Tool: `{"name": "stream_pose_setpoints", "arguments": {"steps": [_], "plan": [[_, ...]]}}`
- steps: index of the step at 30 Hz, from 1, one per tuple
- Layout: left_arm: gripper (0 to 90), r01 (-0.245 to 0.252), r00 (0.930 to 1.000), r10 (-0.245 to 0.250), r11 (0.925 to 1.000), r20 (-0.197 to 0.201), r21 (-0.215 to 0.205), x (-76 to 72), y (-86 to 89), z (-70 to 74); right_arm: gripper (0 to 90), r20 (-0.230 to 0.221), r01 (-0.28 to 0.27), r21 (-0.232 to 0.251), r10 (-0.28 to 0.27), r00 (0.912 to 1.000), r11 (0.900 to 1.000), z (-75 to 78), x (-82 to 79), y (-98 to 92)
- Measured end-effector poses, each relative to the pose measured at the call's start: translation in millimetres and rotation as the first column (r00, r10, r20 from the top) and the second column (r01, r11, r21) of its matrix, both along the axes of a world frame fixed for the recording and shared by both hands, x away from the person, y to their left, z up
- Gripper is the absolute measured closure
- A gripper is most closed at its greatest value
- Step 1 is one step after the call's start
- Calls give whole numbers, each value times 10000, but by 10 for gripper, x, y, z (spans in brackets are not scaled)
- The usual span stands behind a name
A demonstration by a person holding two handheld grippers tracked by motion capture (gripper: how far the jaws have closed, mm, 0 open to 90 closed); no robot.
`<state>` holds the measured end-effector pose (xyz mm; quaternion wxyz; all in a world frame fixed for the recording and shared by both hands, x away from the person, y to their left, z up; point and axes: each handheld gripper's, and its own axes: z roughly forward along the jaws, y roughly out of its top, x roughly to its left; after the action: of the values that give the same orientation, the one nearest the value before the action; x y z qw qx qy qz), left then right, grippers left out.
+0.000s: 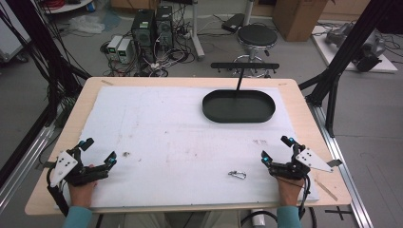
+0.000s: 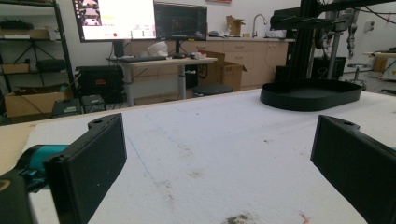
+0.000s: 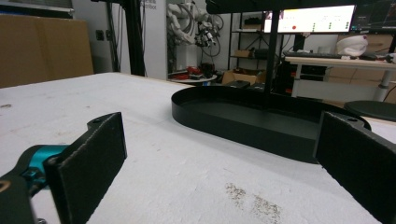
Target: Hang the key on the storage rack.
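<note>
So the setup is a light wooden table [image 1: 304,102] with a big white foam-looking mat [image 1: 180,137] covering most of the top, a bit stained and speckled in the middle. Toward the far right of the mat sits a black oval tray with a low rim [image 1: 238,106], and a thin black post with a crossbar [image 1: 244,66] stands up from it. From the high view the tray looks empty.

The left gripper [image 1: 99,152] rests at the near left corner of the mat, held by a hand in a teal sleeve [image 1: 77,216]. Its jaws are spread wide apart with nothing between them — its own camera just shows bare mat between the two black pads [image 2: 91,163], with the tray off in the distance to the right.

The right gripper [image 1: 275,148] is at the near right edge, same deal: jaws released, wide apart, holding nothing. Its view looks straight at the tray's side wall, fairly near.

Only loose item I can spot is a small silver metal carabiner clip [image 1: 237,174] lying flat on the mat near the front edge — left of the right gripper, not touching it, and well apart from the tray.
</note>
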<state>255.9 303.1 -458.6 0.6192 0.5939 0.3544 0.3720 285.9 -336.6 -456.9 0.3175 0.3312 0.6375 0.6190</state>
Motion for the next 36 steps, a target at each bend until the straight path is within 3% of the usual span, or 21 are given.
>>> {"name": "stream_pose_setpoints", "arguments": {"steps": [17, 21, 27, 33, 34, 35, 36], "plan": [[38, -8, 10000, 8, 10000, 53, -10, -3, 4, -1, 18, -113, -89, 205, 91, 9999, 9997, 6, 16, -23], [38, -5, 10000, 5, 10000, 84, -56, -9, 8, -3, 17, -478, -350, 382, 368, 9982, 9987, 19, 50, -47], [39, -9, 10000, 10, 10000, 91, -78, -9, 8, -3, 17, -602, -821, 103, 826, 9948, 9966, 140, 65, -17], [38, -2, 10000, 3, 10000, 93, -84, -10, 8, -3, 18, -872, -1705, -551, 1654, 9824, 9838, 357, 100, 31], [38, -2, 10000, 3, 10000, 94, -77, -11, 8, -3, 18, -964, -1934, -714, 1862, 9778, 9785, 391, 111, 43], [39, -4, 9999, 4, 10000, 110, -83, -10, 7, -3, 18, -1166, -2302, -1088, 2175, 9691, 9670, 458, 135, 72], [39, -5, 9999, 6, 10000, 116, -78, -11, 7, -3, 18, -1166, -2302, -1088, 2175, 9691, 9670, 458, 135, 72]]}}
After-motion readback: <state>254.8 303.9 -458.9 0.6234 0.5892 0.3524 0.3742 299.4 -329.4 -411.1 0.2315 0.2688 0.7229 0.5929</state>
